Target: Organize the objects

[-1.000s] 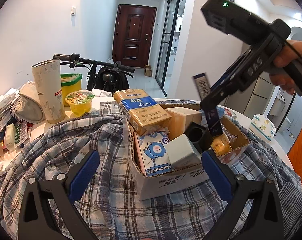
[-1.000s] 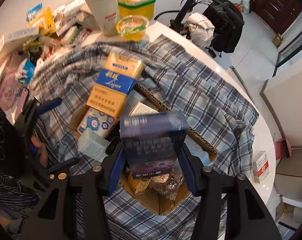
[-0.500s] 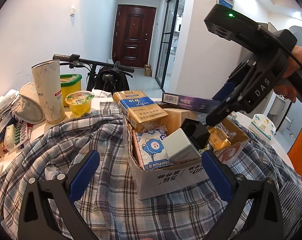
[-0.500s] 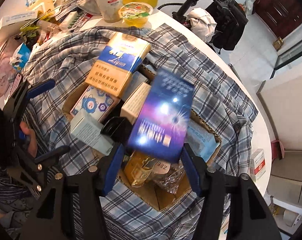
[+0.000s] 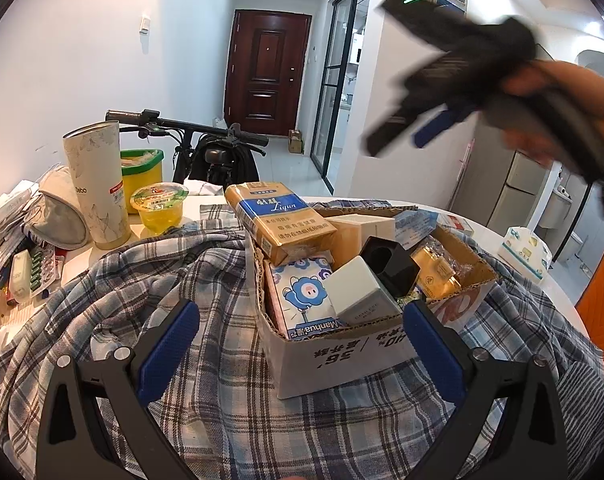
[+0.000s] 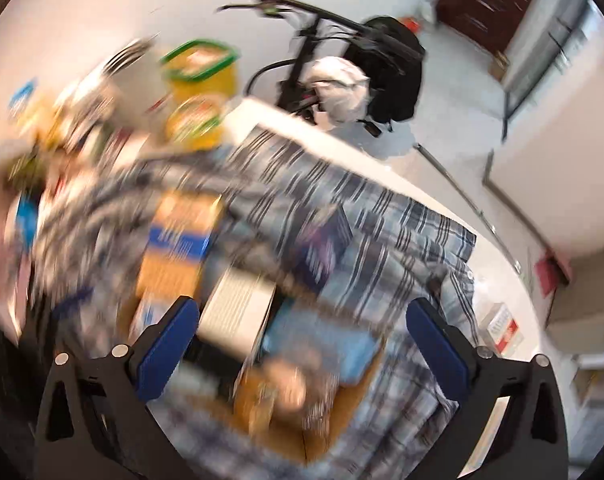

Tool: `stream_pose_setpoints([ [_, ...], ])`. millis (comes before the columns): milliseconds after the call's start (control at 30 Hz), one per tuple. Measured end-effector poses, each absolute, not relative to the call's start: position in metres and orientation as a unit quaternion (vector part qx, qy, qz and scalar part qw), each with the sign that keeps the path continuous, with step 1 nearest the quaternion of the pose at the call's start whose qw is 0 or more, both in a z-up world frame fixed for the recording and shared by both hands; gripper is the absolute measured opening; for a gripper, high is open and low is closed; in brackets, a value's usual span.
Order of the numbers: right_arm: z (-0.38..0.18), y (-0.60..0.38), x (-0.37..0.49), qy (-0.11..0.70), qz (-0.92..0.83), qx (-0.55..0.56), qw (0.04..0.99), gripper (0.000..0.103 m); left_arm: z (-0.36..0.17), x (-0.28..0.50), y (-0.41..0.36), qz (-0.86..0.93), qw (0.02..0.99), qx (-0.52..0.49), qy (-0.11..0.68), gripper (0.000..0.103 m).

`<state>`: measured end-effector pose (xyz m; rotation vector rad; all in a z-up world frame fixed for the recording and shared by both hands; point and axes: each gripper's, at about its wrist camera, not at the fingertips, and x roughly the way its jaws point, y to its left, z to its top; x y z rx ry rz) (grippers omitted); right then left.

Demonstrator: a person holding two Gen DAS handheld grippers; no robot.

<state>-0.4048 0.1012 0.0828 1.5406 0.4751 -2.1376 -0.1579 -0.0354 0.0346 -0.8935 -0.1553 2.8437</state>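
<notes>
Plaid cloth (image 5: 205,360) covers the round table on which the cardboard box (image 5: 342,356) stands. I read the left gripper (image 5: 299,344) as spread wide, its blue pads flanking the box's near wall without contact. My right gripper (image 6: 302,340) is opening with nothing between its jaws. Below and beyond it, the dark blue carton (image 6: 322,248) lies blurred at the box's far edge. From the left view, the right gripper hangs above the box.
</notes>
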Motion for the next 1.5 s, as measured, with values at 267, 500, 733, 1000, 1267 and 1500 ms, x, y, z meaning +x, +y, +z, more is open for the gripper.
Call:
stream_pose_setpoints([
  [267,-0.015,0.074,-0.501,0.150,-0.713,0.657,0.196,0.103,0.033,-0.159,-0.035,0.947,0.087,-0.304,-0.055,0.103],
  [500,-0.050,0.071,-0.512,0.155,-0.684,0.679,0.218,0.079,0.032,-0.160,-0.035,0.945,0.096,-0.308,-0.057,0.103],
  [733,-0.059,0.074,-0.510,0.140,-0.672,0.696,0.213,0.079,0.030,-0.161,-0.032,0.943,0.095,-0.313,-0.053,0.103],
  [1000,-0.048,0.066,-0.498,0.154,-0.688,0.675,0.217,0.044,0.031,-0.161,-0.031,0.945,0.092,-0.311,-0.046,0.103],
  [1267,-0.011,0.076,-0.477,0.155,-0.716,0.648,0.209,0.030,0.033,-0.158,-0.030,0.949,0.087,-0.301,-0.038,0.103],
  [1500,-0.033,0.074,-0.487,0.126,-0.705,0.669,0.200,0.045,0.033,-0.158,-0.030,0.947,0.088,-0.305,-0.041,0.103],
])
